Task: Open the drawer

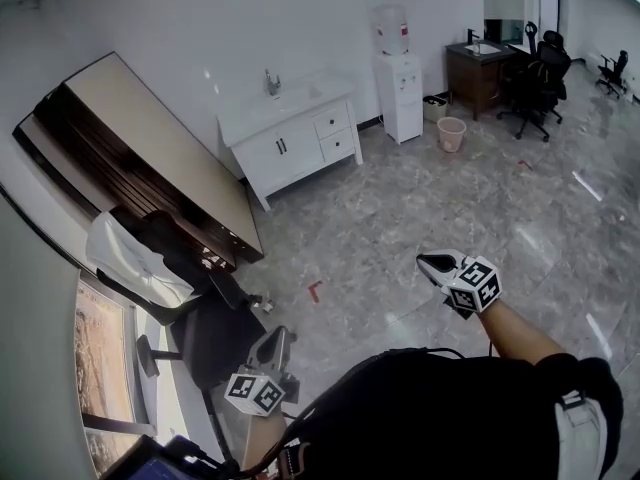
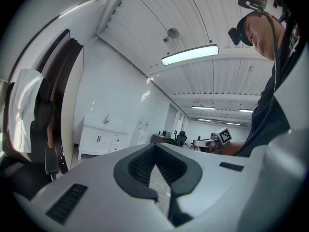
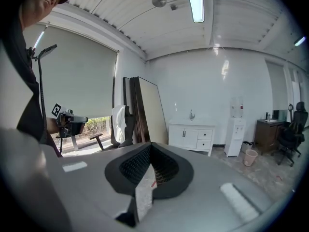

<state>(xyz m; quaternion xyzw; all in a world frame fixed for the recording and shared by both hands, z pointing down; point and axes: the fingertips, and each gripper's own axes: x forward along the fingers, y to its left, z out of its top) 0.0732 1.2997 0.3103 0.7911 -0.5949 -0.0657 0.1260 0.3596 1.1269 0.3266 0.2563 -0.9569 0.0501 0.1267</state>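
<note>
The drawer belongs to a white sink cabinet that stands against the far wall, left of a water cooler. The cabinet has 2 drawers stacked at its right end, beside a pair of doors. Both fronts sit flush with the cabinet, so both are closed. The task sentence does not say which of the 2 is meant.

Nothing of the task is done, as far as the pictures show. The person stands well apart from the cabinet, with a wide stretch of stone floor between them. The left gripper is held low at the person's left side, near an office chair. Its jaws are together with nothing between them. The right gripper is held out in front and points roughly toward the cabinet, which shows ahead in the right gripper view. Its jaws are also closed and empty. Neither gripper touches anything.

By my reading, all of the task is left: cross the floor to the cabinet, part the jaws of 1 gripper, close them on a drawer's small dark handle, and pull the drawer straight out. The handles are too small here to judge their shape.
</note>
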